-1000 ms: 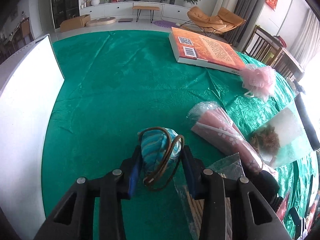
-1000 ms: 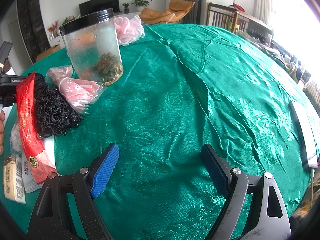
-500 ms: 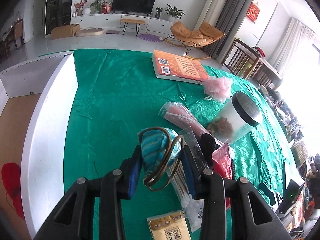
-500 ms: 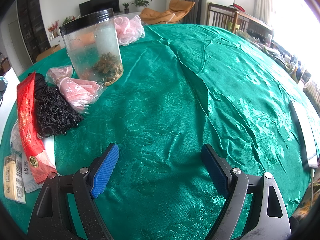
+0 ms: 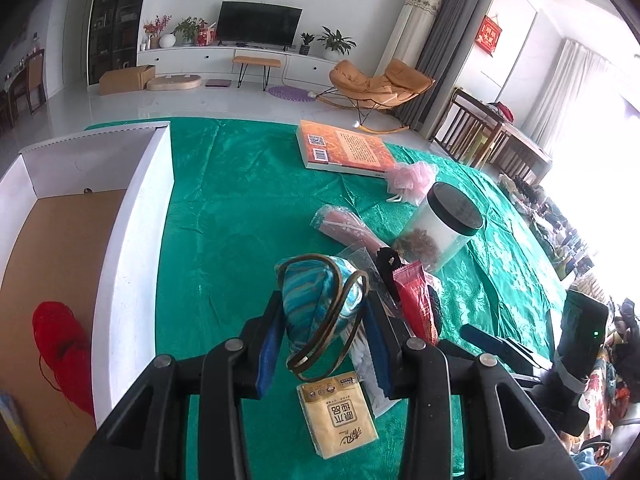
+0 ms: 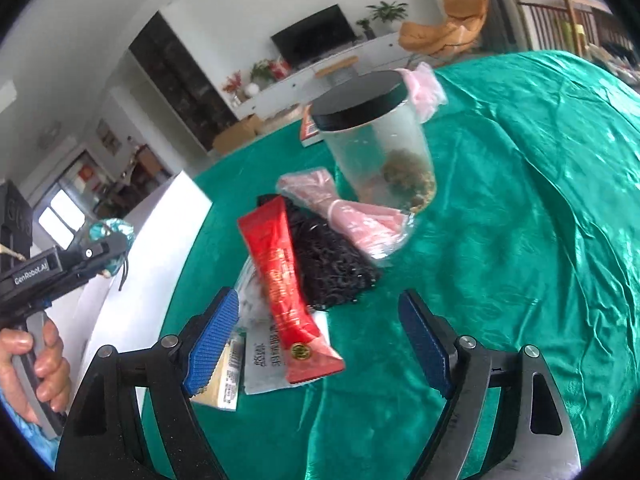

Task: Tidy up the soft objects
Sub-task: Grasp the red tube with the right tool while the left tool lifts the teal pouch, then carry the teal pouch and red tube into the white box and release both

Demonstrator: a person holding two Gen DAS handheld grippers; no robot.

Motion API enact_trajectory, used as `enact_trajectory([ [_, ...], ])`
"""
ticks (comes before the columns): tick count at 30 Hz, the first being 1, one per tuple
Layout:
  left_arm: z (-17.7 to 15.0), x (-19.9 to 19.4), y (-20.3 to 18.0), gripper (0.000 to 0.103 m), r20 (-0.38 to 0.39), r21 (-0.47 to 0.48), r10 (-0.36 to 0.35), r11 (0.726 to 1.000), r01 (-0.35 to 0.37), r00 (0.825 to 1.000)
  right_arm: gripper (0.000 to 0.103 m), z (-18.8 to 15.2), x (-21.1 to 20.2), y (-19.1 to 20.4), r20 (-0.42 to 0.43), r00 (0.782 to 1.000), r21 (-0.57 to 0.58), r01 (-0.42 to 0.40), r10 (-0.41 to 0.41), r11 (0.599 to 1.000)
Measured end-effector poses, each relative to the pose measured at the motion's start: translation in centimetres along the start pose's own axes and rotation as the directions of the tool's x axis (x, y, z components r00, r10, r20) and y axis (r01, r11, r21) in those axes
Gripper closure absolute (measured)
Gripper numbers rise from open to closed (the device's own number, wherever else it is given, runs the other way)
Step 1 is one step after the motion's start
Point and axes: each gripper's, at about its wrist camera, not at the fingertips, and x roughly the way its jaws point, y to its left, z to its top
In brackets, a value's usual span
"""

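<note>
My left gripper (image 5: 322, 334) is shut on a blue striped pouch (image 5: 316, 300) with a brown cord loop and holds it above the green tablecloth, just right of a white cardboard box (image 5: 132, 240). The pouch also shows at the left in the right wrist view (image 6: 110, 232). A red yarn bundle (image 5: 60, 344) lies inside the box. My right gripper (image 6: 320, 344) is open and empty, raised over a red sachet (image 6: 280, 280) and a black beaded pouch (image 6: 332, 268). A pink mesh puff (image 5: 410, 180) sits by the book.
A clear jar with a black lid (image 5: 444, 228), a pink wrapped packet (image 5: 348, 228), a yellow tissue pack (image 5: 338, 412) and an orange book (image 5: 344, 150) lie on the green cloth (image 6: 520, 220). The right gripper shows at the right of the left wrist view (image 5: 500, 348).
My left gripper has lifted and pulled back toward the box with the pouch still in it. My right gripper has risen and turned left toward the pile of items.
</note>
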Motion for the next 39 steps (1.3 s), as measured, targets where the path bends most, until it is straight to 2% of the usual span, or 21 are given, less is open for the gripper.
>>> enact_trajectory([
  [1, -0.1, 0.0, 0.0, 0.065, -0.003, -0.004, -0.005, 1.000, 0.005, 1.000, 0.027, 0.1, 1.1, 1.3, -0.032, 0.999, -0.047, 0.018, -0.019, 0.999],
  [2, -0.2, 0.0, -0.1, 0.065, -0.007, -0.008, -0.009, 1.000, 0.009, 1.000, 0.044, 0.3, 2.3, 2.0, -0.073, 0.997, -0.076, 0.033, -0.038, 0.997],
  [3, -0.4, -0.1, -0.1, 0.065, -0.010, -0.010, -0.013, 1.000, 0.013, 1.000, 0.065, 0.4, 3.7, 2.4, -0.125, 0.991, -0.083, 0.032, -0.042, 0.996],
  [5, -0.6, -0.2, 0.0, 0.065, -0.011, -0.011, -0.021, 1.000, 0.021, 1.000, 0.072, 0.2, 5.1, 2.2, -0.182, 0.982, -0.069, 0.042, -0.054, 0.997],
  [6, -0.7, -0.4, 0.0, 0.065, -0.009, -0.008, -0.022, 1.000, 0.022, 1.000, 0.080, 0.3, 5.0, 2.0, -0.181, 0.982, -0.059, 0.039, -0.049, 0.997],
  [8, -0.7, -0.8, -0.1, 0.065, -0.001, 0.004, -0.018, 1.000, 0.018, 1.000, 0.088, 0.4, 3.1, 1.3, -0.157, 0.988, -0.011, 0.005, -0.007, 1.000],
  [10, -0.8, -1.0, 0.0, 0.065, 0.003, 0.005, -0.021, 1.000, 0.021, 1.000, 0.088, 0.6, 0.3, 0.3, -0.118, 0.991, 0.046, -0.060, 0.065, 0.997],
  [13, -0.8, -1.0, 0.0, 0.065, 0.007, -0.003, -0.034, 0.999, 0.034, 0.999, 0.088, 1.2, -3.5, -1.4, -0.056, 0.997, 0.079, -0.056, 0.060, 0.995],
  [16, -0.9, -0.9, -0.3, 0.065, 0.008, -0.011, -0.048, 0.999, 0.048, 0.999, 0.088, 2.6, -4.9, -4.7, -0.002, 0.998, 0.133, 0.064, -0.064, 0.989],
  [20, -0.8, -1.2, -0.7, 0.065, 0.002, -0.012, -0.062, 0.998, 0.062, 0.998, 0.088, 5.3, -1.9, -9.8, -0.051, 0.976, 0.190, 0.219, -0.213, 0.957],
  [23, -0.3, -2.3, -0.5, 0.065, 0.020, -0.008, -0.057, 0.998, 0.057, 0.998, 0.089, 6.2, 0.1, -12.2, -0.099, 0.966, 0.221, 0.257, -0.240, 0.941],
  [26, 0.7, -4.1, 0.2, 0.065, 0.054, -0.016, -0.053, 0.998, 0.054, 0.997, 0.089, 7.4, -1.4, -12.6, -0.045, 0.971, 0.240, 0.240, -0.236, 0.941],
  [30, 1.6, -7.3, 2.1, 0.065, 0.091, -0.028, -0.037, 0.999, 0.040, 0.995, 0.089, 10.8, -5.3, -8.6, 0.087, 0.973, 0.170, 0.199, -0.215, 0.965],
  [33, 1.3, -10.0, 4.3, 0.065, 0.110, -0.027, 0.018, 1.000, -0.015, 0.994, 0.089, 12.9, -7.7, -3.8, 0.143, 0.978, 0.080, 0.145, -0.155, 0.986],
  [36, 0.1, -12.5, 7.3, 0.065, 0.112, -0.037, 0.106, 0.994, -0.102, 0.988, 0.089, 13.5, -8.8, 2.4, 0.153, 0.987, -0.018, 0.058, -0.055, 0.998],
  [39, -1.8, -14.7, 10.9, 0.065, 0.097, -0.076, 0.195, 0.979, -0.188, 0.976, 0.089, 12.5, -8.5, 9.1, 0.106, 0.989, -0.082, -0.091, 0.099, 0.993],
])
